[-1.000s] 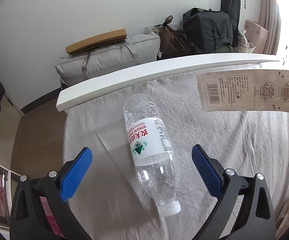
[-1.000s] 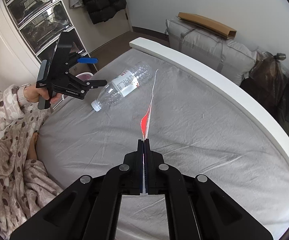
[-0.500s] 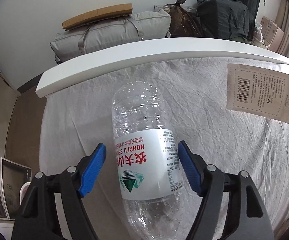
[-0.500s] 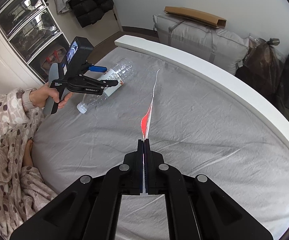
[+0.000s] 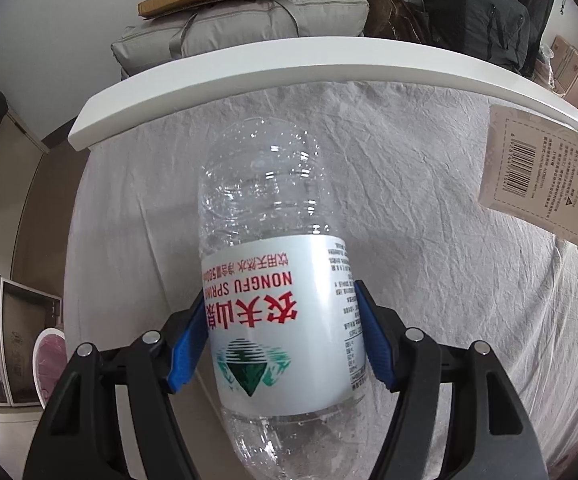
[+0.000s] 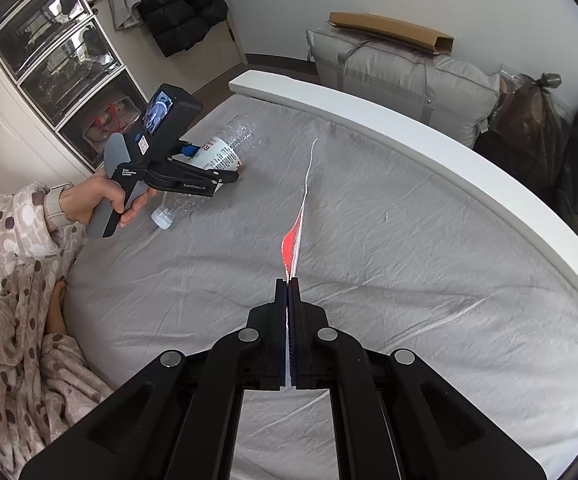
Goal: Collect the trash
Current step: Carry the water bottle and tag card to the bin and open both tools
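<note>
My left gripper sits astride the plastic bottle, its blue pads pressed against either side of the white label, so I read the jaws as closed onto the bottle's waist, or within a hair of it. The bottle lies on its side on the grey bedsheet, long axis running straight ahead along my fingers: base pointing away toward the white bed frame, neck and cap end back under the gripper body and out of the left view. From the right wrist view the white cap shows near the bed's left edge, the bottle still resting on the sheet with the left gripper over it.

My right gripper is clamped flat on a thin wrapper — red and white, seen edge-on, hanging forward from the tips above the middle of the bed. The same wrapper shows its barcode side at the right of the left view.

What matters for the lift, as I judge it: the grip is across the short axis at mid-label, so the bottle should come up roughly balanced; a thin empty wall may dent or slip if I squeeze unevenly — I'd raise it straight and slowly
</note>
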`<act>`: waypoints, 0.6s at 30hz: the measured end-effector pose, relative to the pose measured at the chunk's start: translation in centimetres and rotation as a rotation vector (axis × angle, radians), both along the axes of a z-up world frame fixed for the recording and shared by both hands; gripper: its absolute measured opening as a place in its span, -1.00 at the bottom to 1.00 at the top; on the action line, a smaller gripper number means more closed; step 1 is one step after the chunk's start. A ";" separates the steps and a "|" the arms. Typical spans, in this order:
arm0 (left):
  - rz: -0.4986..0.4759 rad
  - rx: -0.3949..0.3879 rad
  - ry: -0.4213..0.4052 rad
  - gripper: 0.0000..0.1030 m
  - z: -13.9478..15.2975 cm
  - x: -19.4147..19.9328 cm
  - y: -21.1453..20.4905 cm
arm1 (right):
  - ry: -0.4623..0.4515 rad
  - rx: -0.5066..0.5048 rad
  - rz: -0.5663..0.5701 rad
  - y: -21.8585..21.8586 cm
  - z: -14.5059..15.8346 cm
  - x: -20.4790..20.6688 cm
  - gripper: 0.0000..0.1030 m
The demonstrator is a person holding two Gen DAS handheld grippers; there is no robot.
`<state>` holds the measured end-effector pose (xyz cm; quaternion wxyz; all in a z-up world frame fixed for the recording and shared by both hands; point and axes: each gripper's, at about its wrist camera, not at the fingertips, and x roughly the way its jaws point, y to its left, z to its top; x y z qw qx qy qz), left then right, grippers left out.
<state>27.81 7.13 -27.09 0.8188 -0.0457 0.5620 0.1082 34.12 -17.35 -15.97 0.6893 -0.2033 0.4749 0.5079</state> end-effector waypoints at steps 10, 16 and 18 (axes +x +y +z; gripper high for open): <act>-0.026 -0.023 -0.038 0.22 1.4 -0.3 0.5 | -0.009 0.002 0.004 0.1 0.0 -0.1 -1.00; -0.083 0.025 -0.137 0.22 5.7 -1.6 0.0 | -0.037 0.004 0.007 0.2 0.9 -0.5 -1.00; -0.095 0.043 -0.167 0.22 7.3 -2.3 0.1 | -0.047 0.009 0.009 0.2 1.4 -0.9 -1.00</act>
